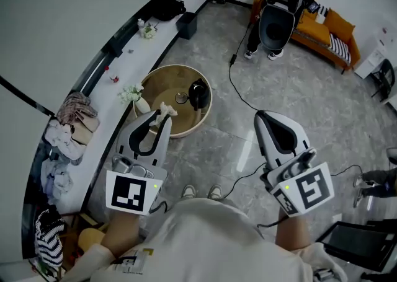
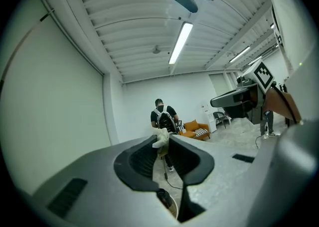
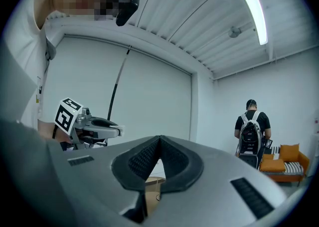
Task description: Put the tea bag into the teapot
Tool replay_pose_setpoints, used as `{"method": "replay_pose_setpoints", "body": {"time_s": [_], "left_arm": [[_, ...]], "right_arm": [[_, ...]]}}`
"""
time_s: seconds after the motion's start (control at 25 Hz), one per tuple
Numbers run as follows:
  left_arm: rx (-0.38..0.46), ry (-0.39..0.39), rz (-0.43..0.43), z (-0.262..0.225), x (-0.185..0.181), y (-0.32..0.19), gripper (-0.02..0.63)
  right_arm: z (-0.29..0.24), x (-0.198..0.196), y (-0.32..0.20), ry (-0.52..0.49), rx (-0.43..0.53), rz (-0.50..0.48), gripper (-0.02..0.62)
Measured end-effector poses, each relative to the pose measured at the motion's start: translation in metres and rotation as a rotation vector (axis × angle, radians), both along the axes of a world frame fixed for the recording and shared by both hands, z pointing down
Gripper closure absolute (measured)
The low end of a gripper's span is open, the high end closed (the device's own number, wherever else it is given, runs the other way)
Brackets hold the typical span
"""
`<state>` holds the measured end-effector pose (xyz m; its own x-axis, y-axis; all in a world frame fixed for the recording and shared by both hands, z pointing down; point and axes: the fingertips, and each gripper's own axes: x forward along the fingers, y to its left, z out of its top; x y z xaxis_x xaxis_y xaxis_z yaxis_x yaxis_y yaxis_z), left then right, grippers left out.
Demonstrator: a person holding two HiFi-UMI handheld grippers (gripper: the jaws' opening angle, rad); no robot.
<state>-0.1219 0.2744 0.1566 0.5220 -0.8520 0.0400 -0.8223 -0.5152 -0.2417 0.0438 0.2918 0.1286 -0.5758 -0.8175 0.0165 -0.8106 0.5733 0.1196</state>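
Note:
The pale tea bag (image 1: 162, 111) is pinched at the tip of my left gripper (image 1: 162, 119), which is shut on it and held up over the near rim of the round beige table (image 1: 201, 118). In the left gripper view the tea bag (image 2: 161, 138) shows between the closed pads. The black teapot (image 1: 197, 94) stands on that table, beyond and to the right of the bag, beside a small cup (image 1: 180, 97). My right gripper (image 1: 261, 117) hovers over the floor to the right, jaws shut with nothing in them; its tips (image 3: 159, 139) meet.
White flowers in a vase (image 1: 133, 95) stand at the table's left edge. A white ledge (image 1: 124, 64) with clothes runs along the left wall. A cable (image 1: 239, 92) crosses the floor. A person with a backpack (image 1: 282, 2) stands by an orange sofa (image 1: 332, 30).

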Motion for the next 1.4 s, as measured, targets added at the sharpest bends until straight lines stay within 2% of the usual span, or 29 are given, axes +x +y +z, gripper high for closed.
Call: {"method": "replay_pose_setpoints", "body": {"time_s": [0.32,0.72,1.0,1.16,1.4], "left_arm": [[-0.027,0.018,0.002,0.008,0.032,0.003,0.537],[-0.029,-0.014,-0.038,0.018,0.065,-0.002,0.535],[-0.098,-0.037,-0.089,0.03,0.071,-0.014,0.536],[-0.078,-0.029,-0.065,0.036,0.077,-0.024,0.535],[-0.096,-0.022,-0.076,0.046,0.07,-0.061,0.536]], "right_arm": [[0.013,0.008,0.0,-0.021,-0.018,-0.053,0.589],[0.029,0.032,-0.005,-0.021,-0.018,-0.114,0.589],[0.039,0.047,-0.015,-0.031,-0.04,-0.117,0.589],[0.047,0.049,-0.03,-0.016,-0.052,-0.121,0.589],[0.057,0.041,-0.06,0.015,-0.061,-0.131,0.589]]}}
